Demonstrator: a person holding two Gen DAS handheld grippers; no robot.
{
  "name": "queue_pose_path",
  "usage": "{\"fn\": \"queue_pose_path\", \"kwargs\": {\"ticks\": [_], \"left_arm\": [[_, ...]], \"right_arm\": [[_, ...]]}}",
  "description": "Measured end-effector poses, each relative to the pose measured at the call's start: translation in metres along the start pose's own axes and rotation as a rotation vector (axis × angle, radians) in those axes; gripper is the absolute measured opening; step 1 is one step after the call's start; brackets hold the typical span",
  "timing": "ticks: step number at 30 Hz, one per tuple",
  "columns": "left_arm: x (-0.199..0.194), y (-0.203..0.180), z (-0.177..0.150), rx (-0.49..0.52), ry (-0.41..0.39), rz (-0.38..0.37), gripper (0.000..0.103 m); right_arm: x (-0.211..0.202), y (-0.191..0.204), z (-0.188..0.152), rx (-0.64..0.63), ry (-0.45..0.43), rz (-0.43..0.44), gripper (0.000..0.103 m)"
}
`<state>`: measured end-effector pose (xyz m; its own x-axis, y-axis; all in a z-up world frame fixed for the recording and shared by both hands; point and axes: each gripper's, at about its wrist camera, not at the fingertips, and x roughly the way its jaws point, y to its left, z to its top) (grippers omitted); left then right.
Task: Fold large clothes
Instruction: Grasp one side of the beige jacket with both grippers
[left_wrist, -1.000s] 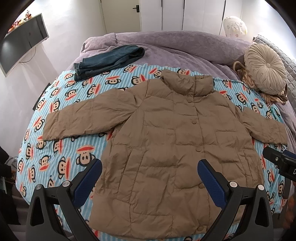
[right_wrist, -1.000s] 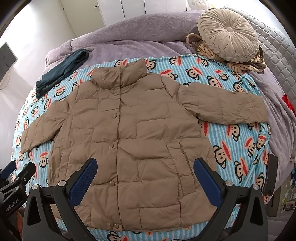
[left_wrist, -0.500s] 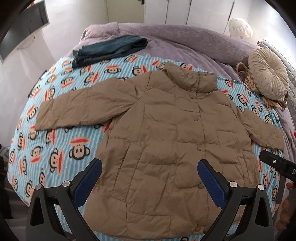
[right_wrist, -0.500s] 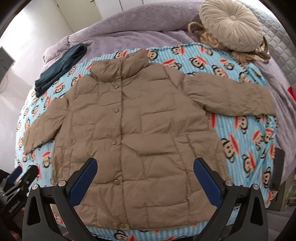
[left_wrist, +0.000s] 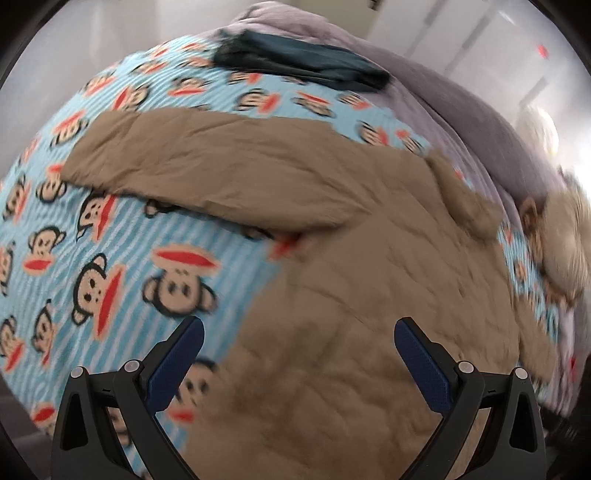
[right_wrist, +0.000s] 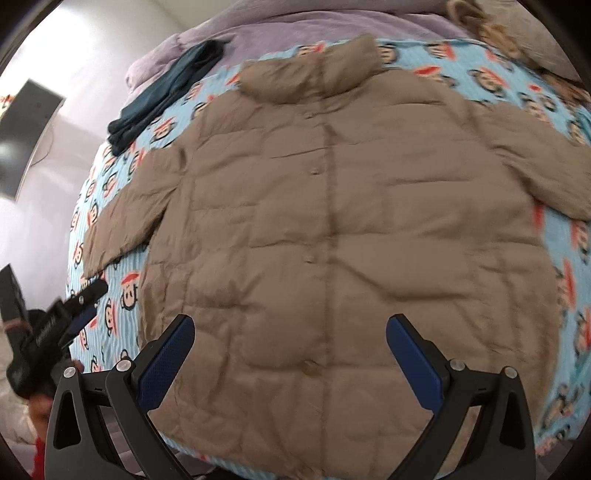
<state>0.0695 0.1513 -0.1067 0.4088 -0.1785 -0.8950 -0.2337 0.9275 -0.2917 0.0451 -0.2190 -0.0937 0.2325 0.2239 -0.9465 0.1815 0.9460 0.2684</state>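
my left gripper (left_wrist: 298, 347) jaws wide apart, empty, above the jacket's side edge | my right gripper (right_wrist: 290, 345) jaws spread, empty, over its lower front | tan puffer jacket (right_wrist: 332, 221) flat, buttoned, on monkey-print blanket (left_wrist: 110, 266) on the bed

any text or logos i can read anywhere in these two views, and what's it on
No text reads cleanly in either view.
White lettering on the side of the left gripper, seen in the right wrist view: blurred, not readable.
The monkey-print sheet carries cartoon faces only, no words.
The tan jacket, the dark folded garment and the right gripper show no label or brand.
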Motion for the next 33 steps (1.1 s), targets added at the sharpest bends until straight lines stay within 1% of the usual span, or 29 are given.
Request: {"fn": "queue_pose_path", "kwargs": {"ticks": [1,3,4,5,6,7,9,11,12,13,17,19,21,22,23,24,25,26,28,29,30,31,33], "left_arm": [[0.004,0.007,0.004,-0.019,-0.003,-0.004,0.103],[0.02,0.043,0.024,-0.096,-0.024,-0.025,0.103],[0.025,0.052,0.03,-0.118,-0.025,-0.033,0.103],[0.034,0.07,0.041,-0.158,-0.03,-0.055,0.103],[0.039,0.078,0.046,-0.177,-0.033,-0.066,0.103],[0.048,0.091,0.054,-0.206,-0.037,-0.08,0.103],[0.065,0.11,0.067,-0.229,-0.035,-0.089,0.103],[0.089,0.13,0.082,-0.265,-0.012,-0.117,0.103],[0.097,0.138,0.087,-0.291,-0.013,-0.132,0.103],[0.099,0.141,0.089,-0.301,-0.022,-0.136,0.103],[0.103,0.145,0.113,-0.338,-0.087,-0.147,0.103],[0.106,0.144,0.128,-0.344,-0.121,-0.129,0.103],[0.108,0.141,0.143,-0.344,-0.158,-0.076,0.102],[0.108,0.144,0.147,-0.343,-0.169,-0.067,0.094],[0.108,0.146,0.151,-0.339,-0.176,-0.058,0.074],[0.109,0.147,0.155,-0.328,-0.173,-0.048,0.062],[0.109,0.146,0.158,-0.309,-0.166,-0.054,0.036],[0.111,0.144,0.161,-0.294,-0.163,-0.061,0.02],[0.103,0.134,0.164,-0.24,-0.183,-0.07,0.018],[0.092,0.126,0.165,-0.196,-0.212,-0.069,0.018],[0.09,0.121,0.166,-0.185,-0.219,-0.069,0.018],[0.078,0.113,0.166,-0.152,-0.246,-0.076,0.018],[0.06,0.102,0.167,-0.119,-0.277,-0.097,0.018]], "right_arm": [[0.009,0.008,0.001,-0.012,0.008,0.007,0.103],[0.027,0.025,0.003,-0.054,0.063,0.005,0.103],[0.038,0.035,0.004,-0.075,0.09,0.001,0.103],[0.044,0.042,0.005,-0.084,0.103,0.003,0.103],[0.052,0.05,0.005,-0.09,0.119,0.013,0.103],[0.058,0.056,0.006,-0.094,0.132,0.024,0.103],[0.072,0.067,0.008,-0.102,0.148,0.039,0.103],[0.081,0.078,0.01,-0.115,0.154,0.046,0.103],[0.085,0.082,0.01,-0.122,0.157,0.047,0.103],[0.088,0.085,0.011,-0.126,0.159,0.048,0.103],[0.099,0.098,0.019,-0.132,0.16,0.051,0.103],[0.103,0.104,0.023,-0.131,0.157,0.054,0.103],[0.108,0.109,0.03,-0.133,0.15,0.055,0.103],[0.109,0.112,0.034,-0.134,0.144,0.058,0.103],[0.11,0.114,0.04,-0.133,0.134,0.063,0.103],[0.112,0.117,0.045,-0.133,0.124,0.067,0.103],[0.113,0.12,0.05,-0.133,0.114,0.072,0.103],[0.114,0.123,0.058,-0.133,0.099,0.075,0.103],[0.115,0.124,0.069,-0.13,0.067,0.082,0.103],[0.115,0.124,0.076,-0.126,0.052,0.088,0.103],[0.115,0.126,0.085,-0.116,0.029,0.097,0.103],[0.117,0.126,0.091,-0.107,0.008,0.107,0.098],[0.123,0.129,0.108,-0.083,-0.024,0.153,0.056]]}}
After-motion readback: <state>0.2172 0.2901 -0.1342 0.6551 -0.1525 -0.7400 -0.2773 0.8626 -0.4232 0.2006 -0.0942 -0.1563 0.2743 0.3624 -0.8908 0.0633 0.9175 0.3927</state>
